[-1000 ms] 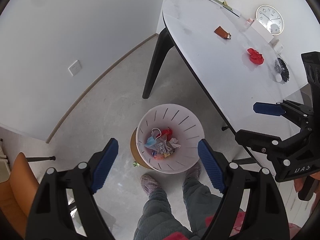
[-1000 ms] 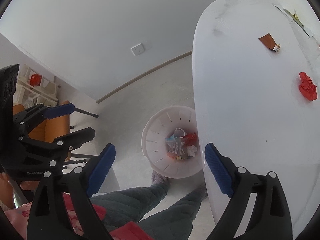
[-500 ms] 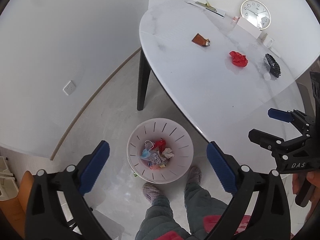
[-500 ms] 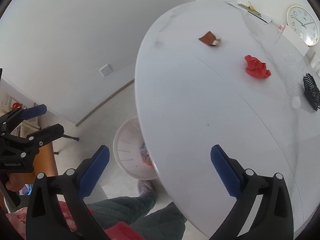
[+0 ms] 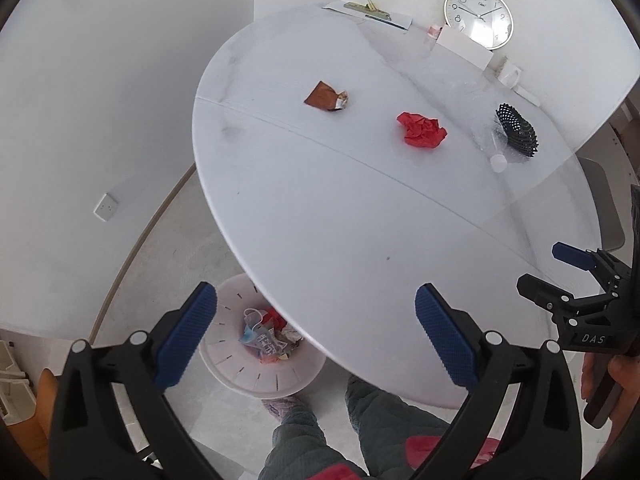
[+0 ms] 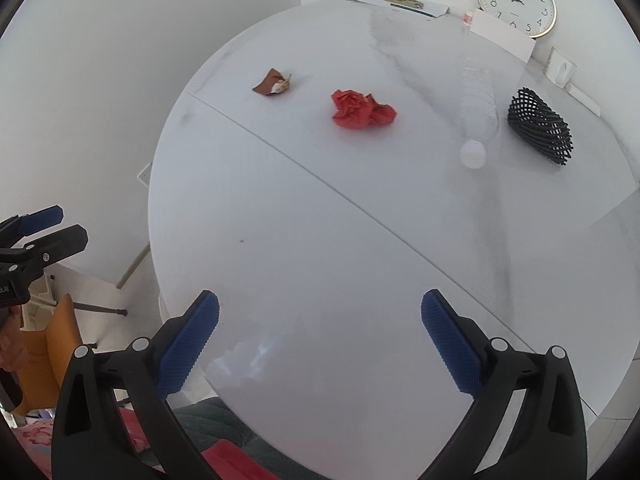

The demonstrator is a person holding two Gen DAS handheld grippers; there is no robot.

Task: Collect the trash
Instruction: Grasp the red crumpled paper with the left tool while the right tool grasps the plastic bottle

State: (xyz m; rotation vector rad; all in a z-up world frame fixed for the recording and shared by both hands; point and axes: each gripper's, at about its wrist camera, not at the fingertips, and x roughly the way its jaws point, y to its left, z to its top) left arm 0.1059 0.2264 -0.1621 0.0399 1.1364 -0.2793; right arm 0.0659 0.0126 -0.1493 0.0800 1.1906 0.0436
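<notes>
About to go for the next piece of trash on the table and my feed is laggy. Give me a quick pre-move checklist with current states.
1. Right gripper open and holding nothing: ok.
2. Left gripper open and holding nothing: ok.
3. Trash left on the table: ok, red crumpled paper, brown wrapper and a clear bottle lying on its side.
4. Path from right gripper to the red paper free of objects: ok.
5. Trash bin reachable: ok, on the floor partly under the table edge.
6. Whether the black mesh basket counts as trash: cannot tell.
</notes>
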